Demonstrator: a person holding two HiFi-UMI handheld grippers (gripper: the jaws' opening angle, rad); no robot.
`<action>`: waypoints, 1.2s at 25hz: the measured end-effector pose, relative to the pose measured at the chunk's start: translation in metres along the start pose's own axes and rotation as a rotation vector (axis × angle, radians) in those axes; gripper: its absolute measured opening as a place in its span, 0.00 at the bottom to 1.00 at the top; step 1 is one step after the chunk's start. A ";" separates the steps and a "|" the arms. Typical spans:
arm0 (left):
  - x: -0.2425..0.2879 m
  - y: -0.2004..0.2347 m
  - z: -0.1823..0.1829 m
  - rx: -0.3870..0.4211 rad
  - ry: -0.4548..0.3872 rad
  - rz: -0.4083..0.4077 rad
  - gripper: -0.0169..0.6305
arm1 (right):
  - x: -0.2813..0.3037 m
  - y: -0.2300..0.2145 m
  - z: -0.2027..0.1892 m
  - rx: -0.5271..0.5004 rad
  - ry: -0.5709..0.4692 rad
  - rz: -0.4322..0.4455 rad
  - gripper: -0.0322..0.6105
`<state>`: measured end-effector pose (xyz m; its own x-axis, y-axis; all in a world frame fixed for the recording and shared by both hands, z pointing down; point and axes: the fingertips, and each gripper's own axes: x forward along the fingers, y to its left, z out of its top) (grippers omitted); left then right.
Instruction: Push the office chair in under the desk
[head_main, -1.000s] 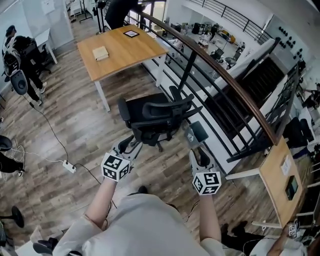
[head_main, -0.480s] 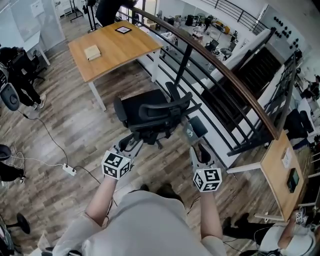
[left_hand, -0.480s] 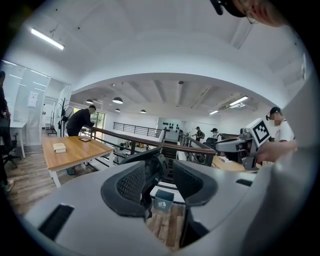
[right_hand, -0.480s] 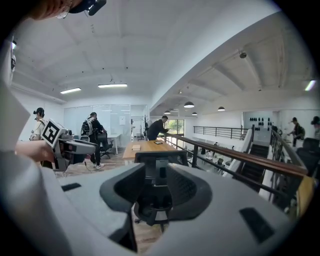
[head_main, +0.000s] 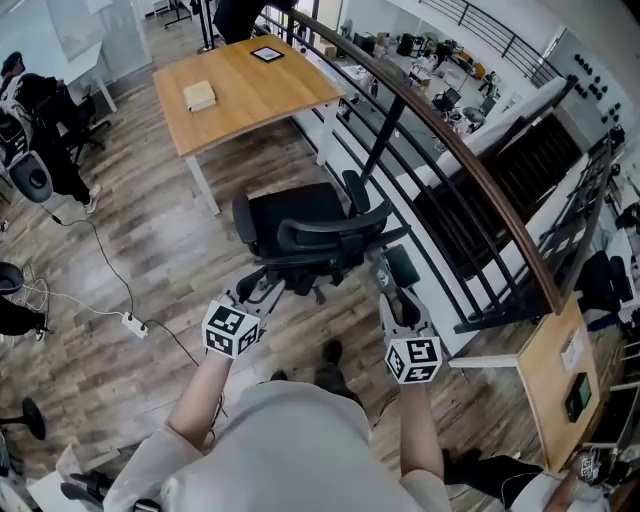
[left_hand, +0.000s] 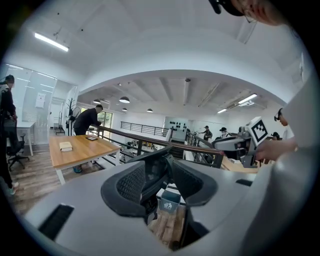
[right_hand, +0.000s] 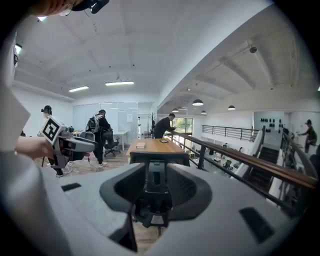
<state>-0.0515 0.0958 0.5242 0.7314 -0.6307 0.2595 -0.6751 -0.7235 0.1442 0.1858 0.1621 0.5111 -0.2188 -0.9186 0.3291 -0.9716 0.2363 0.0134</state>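
The black office chair (head_main: 296, 214) stands on the wood floor, its back toward me, a short way from the wooden desk (head_main: 262, 103) beyond it. My left gripper (head_main: 266, 287) is shut on the left edge of the chair's backrest (left_hand: 152, 172); the black frame fills the gap between the left gripper's (left_hand: 159, 176) jaws. My right gripper (head_main: 384, 276) is shut on the chair's right armrest post (right_hand: 155, 186), which stands upright between the right gripper's (right_hand: 156, 189) jaws. The armrest pad (head_main: 401, 266) sticks out just beyond it.
A dark railing with a wooden handrail (head_main: 455, 150) runs close along the chair's right side. A small box (head_main: 200, 97) and a tablet (head_main: 266, 54) lie on the desk. A power strip with its cable (head_main: 132, 325) is on the floor at left. A person (head_main: 50, 120) stands far left.
Both grips on the chair stay the same. The view has swayed a little and my foot has stepped forward behind the chair; the chair's distance to the desk looks much the same.
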 end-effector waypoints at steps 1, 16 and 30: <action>0.004 0.001 -0.001 -0.006 0.004 0.011 0.29 | 0.006 -0.006 0.002 -0.005 0.002 0.010 0.24; 0.079 0.016 -0.013 0.076 0.131 0.174 0.29 | 0.110 -0.084 -0.006 -0.208 0.146 0.271 0.24; 0.117 0.029 -0.066 0.175 0.360 0.236 0.32 | 0.170 -0.110 -0.061 -0.493 0.354 0.584 0.24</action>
<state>0.0084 0.0193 0.6218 0.4584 -0.6687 0.5855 -0.7702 -0.6275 -0.1138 0.2612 -0.0008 0.6227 -0.5529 -0.4719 0.6868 -0.5426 0.8294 0.1331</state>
